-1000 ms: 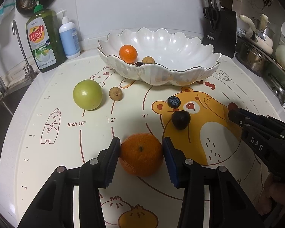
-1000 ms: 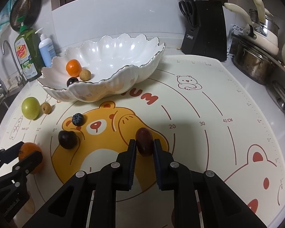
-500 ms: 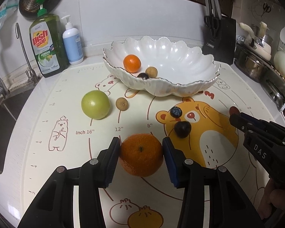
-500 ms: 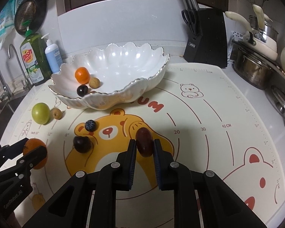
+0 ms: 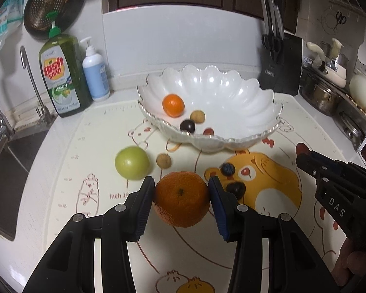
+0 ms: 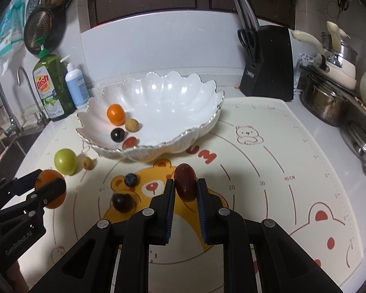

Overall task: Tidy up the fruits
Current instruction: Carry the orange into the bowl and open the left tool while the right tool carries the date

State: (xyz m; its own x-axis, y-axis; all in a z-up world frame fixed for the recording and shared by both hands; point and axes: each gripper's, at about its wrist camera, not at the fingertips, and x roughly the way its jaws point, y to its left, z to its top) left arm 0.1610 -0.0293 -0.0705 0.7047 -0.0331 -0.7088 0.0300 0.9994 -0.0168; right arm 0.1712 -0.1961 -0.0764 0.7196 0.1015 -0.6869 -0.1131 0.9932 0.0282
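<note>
My left gripper [image 5: 181, 193] is shut on a large orange [image 5: 181, 199], held above the mat; in the right wrist view it shows at the left edge [image 6: 50, 186]. My right gripper [image 6: 185, 186] is shut on a dark red oval fruit [image 6: 185, 182]. The white scalloped bowl [image 5: 244, 102] stands at the back and holds a small orange [image 5: 173, 105], a tan fruit [image 5: 197, 116], a dark round fruit [image 5: 187, 125] and a red one [image 5: 208, 131]. On the mat lie a green fruit [image 5: 132, 162], a small tan fruit [image 5: 163, 160], a blueberry [image 5: 228, 169] and a dark plum [image 5: 235, 188].
A dish soap bottle [image 5: 61, 73] and a pump bottle [image 5: 95, 73] stand at the back left beside the sink [image 5: 9, 161] and tap. A knife block [image 5: 281, 66] and pots [image 5: 324, 92] are at the back right. The bear-printed mat [image 6: 268, 171] covers the counter.
Both grippers have risen with their fruits, so the bowl and the loose fruits on the mat now sit lower and farther off in both views.
</note>
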